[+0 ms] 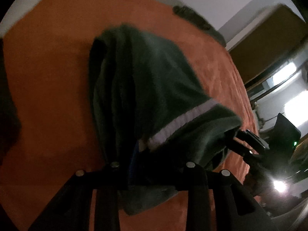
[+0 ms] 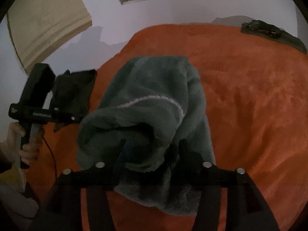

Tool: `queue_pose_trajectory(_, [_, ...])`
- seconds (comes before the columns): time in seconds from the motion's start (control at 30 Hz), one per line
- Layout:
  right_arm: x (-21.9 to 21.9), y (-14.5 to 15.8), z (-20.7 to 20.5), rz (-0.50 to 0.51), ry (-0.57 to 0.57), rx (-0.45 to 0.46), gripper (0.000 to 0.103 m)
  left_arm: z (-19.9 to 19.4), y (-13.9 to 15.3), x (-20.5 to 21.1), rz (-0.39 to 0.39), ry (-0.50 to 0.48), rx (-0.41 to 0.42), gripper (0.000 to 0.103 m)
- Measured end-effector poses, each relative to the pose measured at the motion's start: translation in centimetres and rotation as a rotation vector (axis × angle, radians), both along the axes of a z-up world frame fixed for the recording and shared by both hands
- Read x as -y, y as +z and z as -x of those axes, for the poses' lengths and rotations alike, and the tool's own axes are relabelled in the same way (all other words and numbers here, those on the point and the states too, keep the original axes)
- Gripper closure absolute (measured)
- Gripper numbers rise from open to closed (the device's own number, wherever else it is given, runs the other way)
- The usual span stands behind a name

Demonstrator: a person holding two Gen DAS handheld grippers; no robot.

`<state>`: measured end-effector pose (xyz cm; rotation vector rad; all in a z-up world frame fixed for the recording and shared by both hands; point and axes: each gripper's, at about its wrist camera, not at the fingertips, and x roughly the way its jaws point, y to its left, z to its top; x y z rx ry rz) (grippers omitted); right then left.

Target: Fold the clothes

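Two claws and one garment: where does the garment lie?

– The dark green fleece garment (image 2: 154,88) is bunched in the near middle of the orange plush blanket (image 2: 250,96). Its near end is raised and is draped over both claws. A white trim (image 1: 182,117) runs across it near that end.

– How does the right gripper (image 2: 152,148) stand?

– The fleece wraps around its fingers. One blue finger (image 2: 122,154) goes into a rolled fold, and the other one is dark and is on the far side of the same fold. So there is cloth between the jaws, but the pads are covered. Whether they press on it or stand loose cannot be told.

– And the left gripper (image 1: 152,154)?

– It is the same there. In its own view the garment hangs over the jaws and hides the tips. A pinch cannot be confirmed and cannot be excluded. In the right wrist view, a hand (image 2: 28,144) holds its handle at the left edge of the blanket.

– What is further out?

– A second dark cloth (image 2: 269,30) lies flat at the far edge of the blanket, well apart from the garment. Behind it stands a pale wall (image 2: 173,9).
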<state>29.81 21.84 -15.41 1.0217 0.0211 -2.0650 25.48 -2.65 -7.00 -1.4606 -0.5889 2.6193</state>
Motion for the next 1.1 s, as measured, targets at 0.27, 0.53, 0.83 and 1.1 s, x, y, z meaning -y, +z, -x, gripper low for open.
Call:
queue_pose_trajectory(0.27, [-2.3,4.2,-1.8,0.117,-0.229,-0.192,0.038,-0.6,4.7,-4.2,0.078,-0.165,-0.223,0.047])
queue_pose_trajectory(0.53, [4.7,3.4,1.4,0.018,-0.183,-0.102,0.038,0.3,-3.3,-4.1,0.06,-0.139,0.009,0.047])
queue_pose_trajectory(0.83, [1.7,-5.1,3.6,-0.026,-0.184,0.139,0.039,-1.6,-3.2,-3.6,0.064,-0.154,-0.035,0.047])
queue_pose_trajectory(1.1, [1.9,-2.7,2.4,-0.077,-0.151,-0.025,0.039,-3.0,4.3,-0.9,0.071,-0.12,-0.221,0.048])
